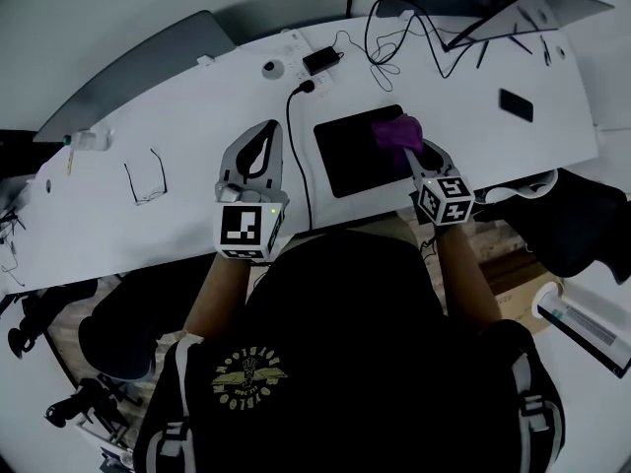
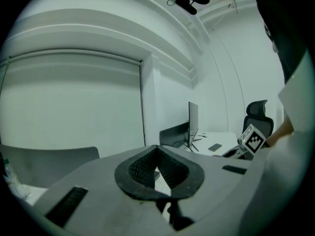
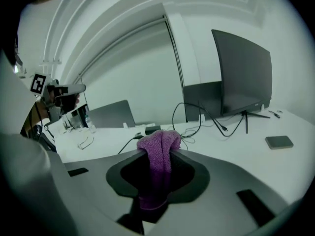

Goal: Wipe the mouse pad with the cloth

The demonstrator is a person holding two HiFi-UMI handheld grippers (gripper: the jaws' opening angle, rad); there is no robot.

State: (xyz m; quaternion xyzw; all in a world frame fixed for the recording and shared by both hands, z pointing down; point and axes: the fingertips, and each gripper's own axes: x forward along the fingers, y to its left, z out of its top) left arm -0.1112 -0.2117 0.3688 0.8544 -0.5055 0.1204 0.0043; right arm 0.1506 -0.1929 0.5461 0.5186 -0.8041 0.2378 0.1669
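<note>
My main worry is the flat black rectangular mouse pad sliding on the smooth white counter, because nothing pins it. My left hand-held gripper sits well to the left of the pad with its jaws closed on nothing, so a firm stroke could drag the pad along instead of cleaning it. The second risk is the crumpled purple cloth working loose. My right hand-held gripper is clamped on one fold of it, and the rest bunches out past the tips, so friction might tug it free. A black cable also runs along the counter between the two grippers, just left of the pad, and a long sweep that way could snag it. The cloth lies at the tips of the right gripper, over the pad's far right corner. My right forearm reaches forward with that gripper pointing ahead and slightly left, tips tilted down toward the pad. My left forearm runs about parallel, its gripper aimed straight ahead; I cannot tell whether it touches the counter.
</note>
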